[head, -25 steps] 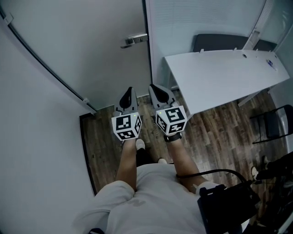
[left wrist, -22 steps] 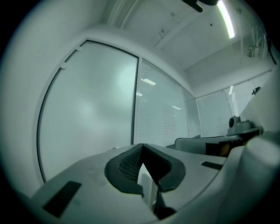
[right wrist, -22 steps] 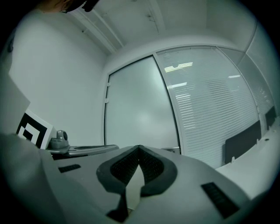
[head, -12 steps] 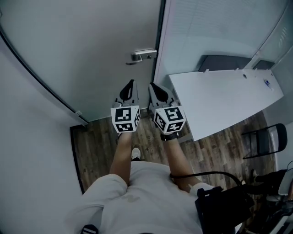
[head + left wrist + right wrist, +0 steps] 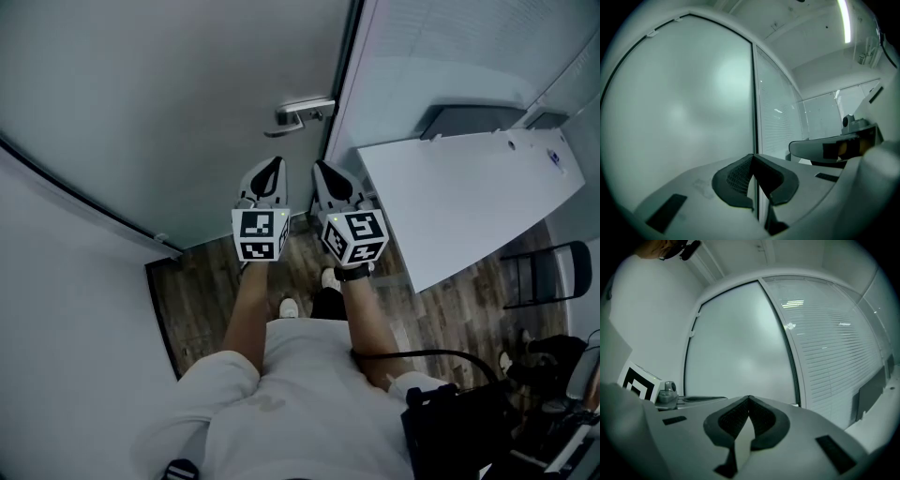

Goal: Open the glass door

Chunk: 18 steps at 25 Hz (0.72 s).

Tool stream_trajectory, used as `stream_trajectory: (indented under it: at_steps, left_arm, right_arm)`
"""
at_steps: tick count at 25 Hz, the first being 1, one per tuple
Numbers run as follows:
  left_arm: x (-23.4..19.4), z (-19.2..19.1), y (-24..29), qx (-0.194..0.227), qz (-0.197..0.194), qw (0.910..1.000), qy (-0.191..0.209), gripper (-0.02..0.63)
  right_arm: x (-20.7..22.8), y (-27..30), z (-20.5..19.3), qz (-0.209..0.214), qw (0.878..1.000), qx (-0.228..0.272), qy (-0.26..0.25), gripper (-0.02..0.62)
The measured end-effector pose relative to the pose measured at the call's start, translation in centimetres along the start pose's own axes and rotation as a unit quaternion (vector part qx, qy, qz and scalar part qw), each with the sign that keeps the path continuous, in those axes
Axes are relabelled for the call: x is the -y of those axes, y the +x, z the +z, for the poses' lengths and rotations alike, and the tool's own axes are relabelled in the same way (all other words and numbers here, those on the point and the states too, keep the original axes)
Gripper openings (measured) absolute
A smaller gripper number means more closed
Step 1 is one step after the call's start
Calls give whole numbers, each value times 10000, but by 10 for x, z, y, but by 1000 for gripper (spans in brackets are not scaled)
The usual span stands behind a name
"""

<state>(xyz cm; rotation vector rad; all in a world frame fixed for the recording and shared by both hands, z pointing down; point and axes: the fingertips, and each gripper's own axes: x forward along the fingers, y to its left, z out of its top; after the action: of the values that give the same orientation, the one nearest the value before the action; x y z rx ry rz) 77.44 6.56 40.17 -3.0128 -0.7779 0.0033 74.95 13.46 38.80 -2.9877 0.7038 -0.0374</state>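
You hold both tools out in front of you, side by side, close together but not touching. Your left tool [image 5: 273, 165] is pinched tight, with nothing between its jaws. Your right tool [image 5: 322, 170] is pinched tight too, and it holds nothing.

The glass door [image 5: 187, 94] stands right ahead of both tools. It is frosted and looks closed. Its metal handle [image 5: 305, 113] sits near the door's right edge. In the head view the handle is past the tips of the tools, in line with the gap between them. Neither tool touches the handle or the door.

To the right of the door is a glass wall with blinds [image 5: 834, 357]. A white surface [image 5: 469, 197] lies near your right tool, on its right side.
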Motion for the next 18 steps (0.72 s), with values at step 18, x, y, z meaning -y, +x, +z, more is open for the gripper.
stream_trajectory:
  at_steps: [18]
  left_arm:
    - [-28,-72,129,-1348,-409,9844,1056,74]
  right_arm:
    - [111,91,-7,108,9992,-310,238,2]
